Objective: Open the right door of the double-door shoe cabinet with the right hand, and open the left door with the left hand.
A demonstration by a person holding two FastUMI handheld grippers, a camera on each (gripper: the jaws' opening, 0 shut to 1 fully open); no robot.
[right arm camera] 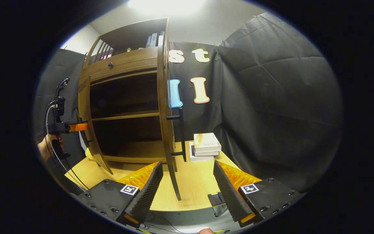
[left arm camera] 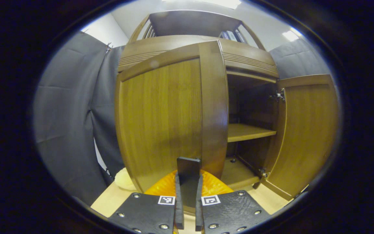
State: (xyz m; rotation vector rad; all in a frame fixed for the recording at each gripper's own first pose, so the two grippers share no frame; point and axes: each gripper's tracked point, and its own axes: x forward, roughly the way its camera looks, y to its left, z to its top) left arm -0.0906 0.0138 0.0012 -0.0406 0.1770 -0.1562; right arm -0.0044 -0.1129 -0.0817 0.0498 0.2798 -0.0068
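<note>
so the right door (right arm camera: 167,107) is already swung wide, sitting between the spread, empty fingers of the right gripper (right arm camera: 187,188), while the left gripper (left arm camera: 188,195) is clamped on the left door's handle (left arm camera: 188,167), left door (left arm camera: 170,113) straight ahead and only partway open.

around me the booth is enclosed by black cloth walls (right arm camera: 271,97), creased and hung in panels. above the cloth i see a pale wall (left arm camera: 104,31) and a white ceiling (right arm camera: 203,22). a bright ceiling light (right arm camera: 164,6) glares overhead in the right gripper view; a second light panel (left arm camera: 289,35) shows in the left gripper view. below, a light wood surface (right arm camera: 193,182) runs to the cloth. a small stack of books (right arm camera: 205,147) lies on it near the cloth.
</note>
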